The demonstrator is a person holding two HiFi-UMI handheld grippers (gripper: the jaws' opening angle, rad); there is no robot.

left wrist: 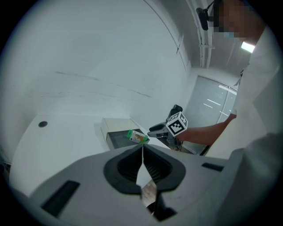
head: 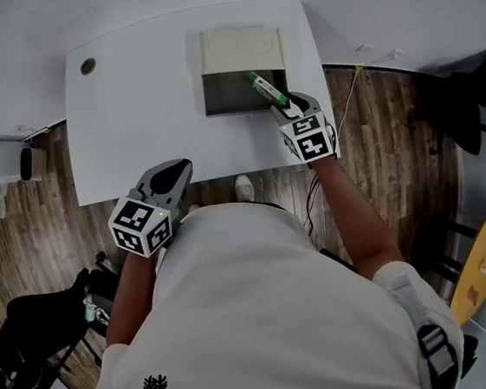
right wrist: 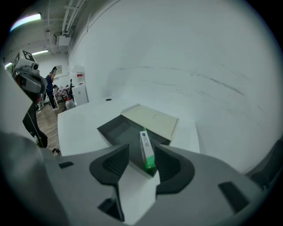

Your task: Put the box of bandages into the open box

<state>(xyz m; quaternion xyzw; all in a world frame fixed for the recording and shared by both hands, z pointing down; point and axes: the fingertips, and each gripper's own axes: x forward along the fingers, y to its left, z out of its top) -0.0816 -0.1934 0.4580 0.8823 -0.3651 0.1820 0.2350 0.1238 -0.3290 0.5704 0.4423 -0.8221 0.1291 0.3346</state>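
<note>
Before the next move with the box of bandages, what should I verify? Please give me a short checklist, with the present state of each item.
1. Open box ready to receive: ok, its dark inside shows.
2. Box of bandages over the open box: ok, tilted at the front right corner.
3. Firm grip by the right gripper: not ok. The jaws stand apart, and a gap shows between one jaw and the box of bandages.
4. Left gripper out of the way: ok. Its jaws are together, empty, near the front edge of the table.
5. Box of bandages lying flat inside: not ok, not yet done.
</note>
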